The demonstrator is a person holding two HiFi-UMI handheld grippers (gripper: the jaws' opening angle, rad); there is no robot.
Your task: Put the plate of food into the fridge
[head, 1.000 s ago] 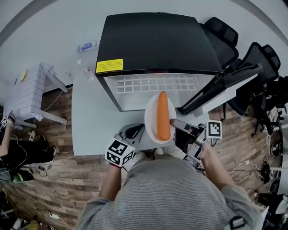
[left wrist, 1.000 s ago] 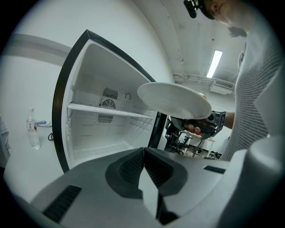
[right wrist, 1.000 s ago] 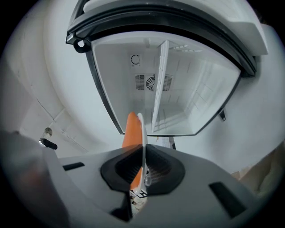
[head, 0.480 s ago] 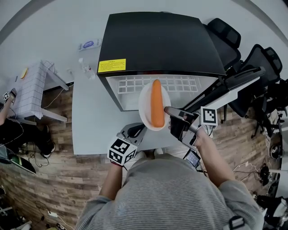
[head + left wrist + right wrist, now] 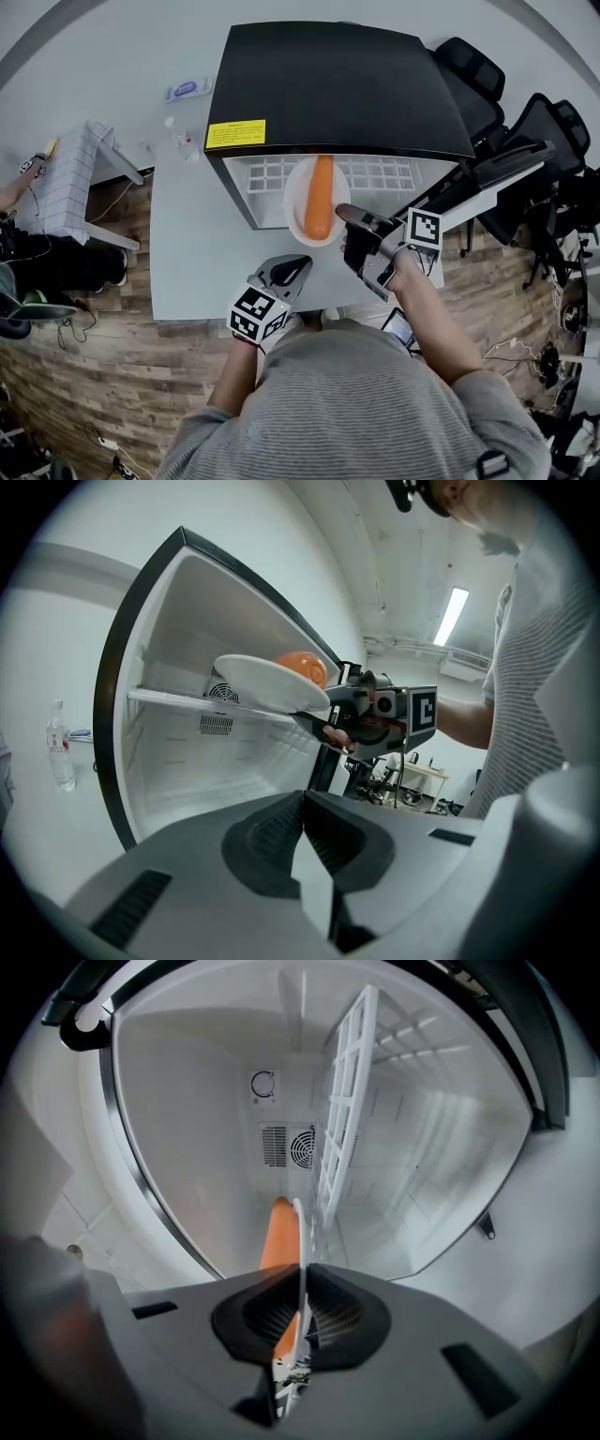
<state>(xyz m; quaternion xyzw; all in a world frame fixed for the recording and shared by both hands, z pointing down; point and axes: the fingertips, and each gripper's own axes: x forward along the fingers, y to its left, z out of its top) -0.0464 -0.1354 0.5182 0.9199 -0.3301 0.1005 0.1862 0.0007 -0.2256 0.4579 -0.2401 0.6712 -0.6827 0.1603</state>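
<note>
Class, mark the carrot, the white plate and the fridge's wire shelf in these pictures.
carrot [image 5: 319,197], head view, middle of its length.
white plate [image 5: 293,204], head view, bare rim left of the carrot.
wire shelf [image 5: 380,174], head view, grid right of the plate.

The right gripper is holding the white plate, with a carrot on it, over the open fridge's wire shelf. The left gripper is hovering above the worktop.
</note>
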